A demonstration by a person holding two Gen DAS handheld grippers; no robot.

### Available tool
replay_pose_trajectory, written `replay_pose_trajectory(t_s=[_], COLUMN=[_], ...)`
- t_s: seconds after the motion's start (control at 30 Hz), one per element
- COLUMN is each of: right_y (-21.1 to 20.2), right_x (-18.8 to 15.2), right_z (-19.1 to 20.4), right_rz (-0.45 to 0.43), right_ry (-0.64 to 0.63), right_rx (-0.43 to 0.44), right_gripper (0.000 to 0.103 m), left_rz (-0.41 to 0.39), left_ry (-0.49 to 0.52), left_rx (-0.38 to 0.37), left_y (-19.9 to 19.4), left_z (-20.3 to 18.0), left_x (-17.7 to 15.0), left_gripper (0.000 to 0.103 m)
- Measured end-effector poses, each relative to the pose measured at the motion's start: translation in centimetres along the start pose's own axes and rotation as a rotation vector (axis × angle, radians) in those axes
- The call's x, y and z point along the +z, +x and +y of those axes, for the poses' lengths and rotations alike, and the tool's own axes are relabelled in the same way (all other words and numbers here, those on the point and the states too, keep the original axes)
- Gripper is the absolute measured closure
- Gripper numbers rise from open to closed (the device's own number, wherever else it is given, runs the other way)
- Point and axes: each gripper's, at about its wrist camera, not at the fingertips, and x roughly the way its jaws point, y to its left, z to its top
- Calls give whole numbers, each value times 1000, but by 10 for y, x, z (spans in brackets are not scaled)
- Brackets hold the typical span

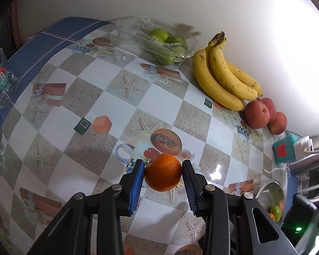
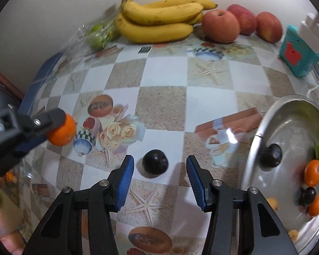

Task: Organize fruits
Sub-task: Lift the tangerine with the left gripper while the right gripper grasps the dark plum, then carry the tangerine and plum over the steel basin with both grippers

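Evidently orange (image 1: 163, 172) clamped in left gripper (image 1: 163, 175), lifted for carrying toward steel bowl (image 2: 265, 127); right gripper (image 2: 160, 177) spread, unclosed, around dark plum (image 2: 155, 164) beside bowl, grasp pending.

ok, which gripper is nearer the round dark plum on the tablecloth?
Right. The right gripper hangs open just over the round dark plum, a finger on either side. The left gripper is off to its left, shut on a small orange tangerine.
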Motion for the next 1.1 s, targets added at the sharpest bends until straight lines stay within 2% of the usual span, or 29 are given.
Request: replay_pose_trajectory(t_s=[0.13,0.27,0.53,0.73,1.1], right_y=[7,8,7,4,-31], right_x=[-2,-3,-4,-2,-8], right_z=[6,10,13,13,4], right_rz=[6,0,-4,-9,-66], right_ry=[-38,-66,-68,-46,-16], right_rx=[-44,-80,-47,7,18], right_gripper=[53,62,75,75,75], left_rz=[6,8,8,0,-19], left_ry=[-11,-11,-13,-8,38], left_rx=[-4,-5,0,1,-14], left_y=[2,2,2,0,-11], left_z=[2,1,3,2,-13], left_x=[0,0,0,0,-4], left_gripper=[64,64,64,64,64])
